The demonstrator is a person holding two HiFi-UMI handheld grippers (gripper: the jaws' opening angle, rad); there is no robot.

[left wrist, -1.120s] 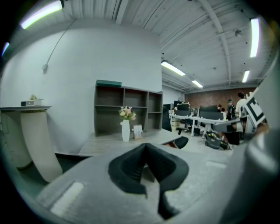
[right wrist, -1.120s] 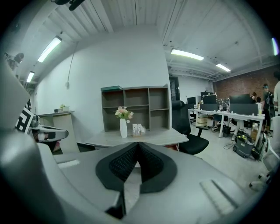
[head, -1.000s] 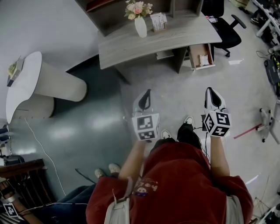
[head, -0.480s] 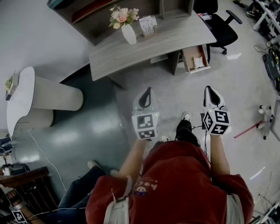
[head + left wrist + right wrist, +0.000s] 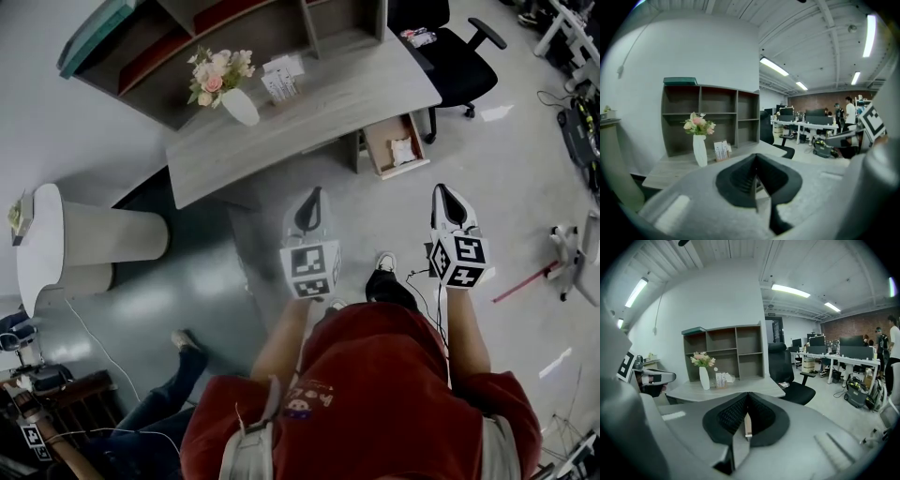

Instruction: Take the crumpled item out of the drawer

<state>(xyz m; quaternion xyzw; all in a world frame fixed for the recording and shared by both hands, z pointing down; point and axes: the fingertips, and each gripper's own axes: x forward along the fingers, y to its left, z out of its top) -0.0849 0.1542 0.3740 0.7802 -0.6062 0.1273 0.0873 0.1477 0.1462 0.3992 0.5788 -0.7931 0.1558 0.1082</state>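
Jaws of left gripper (image 5: pixel 315 195) and right gripper (image 5: pixel 444 191) are pressed together, empty. Crumpled item (image 5: pixel 403 150) is seen in the open drawer (image 5: pixel 382 134), well apart. If jaws are not spread beforehand, item may be shoved deeper or missed.

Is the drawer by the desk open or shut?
Open. The drawer juts out from under the desk, and the head view looks into it, where a crumpled white item lies.

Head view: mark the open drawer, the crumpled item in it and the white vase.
open drawer (image 5: pixel 384 134), head view, bare wooden bottom beside the item.
crumpled item (image 5: pixel 403 151), head view, its middle.
white vase (image 5: pixel 240 107), head view, its body below the flowers.
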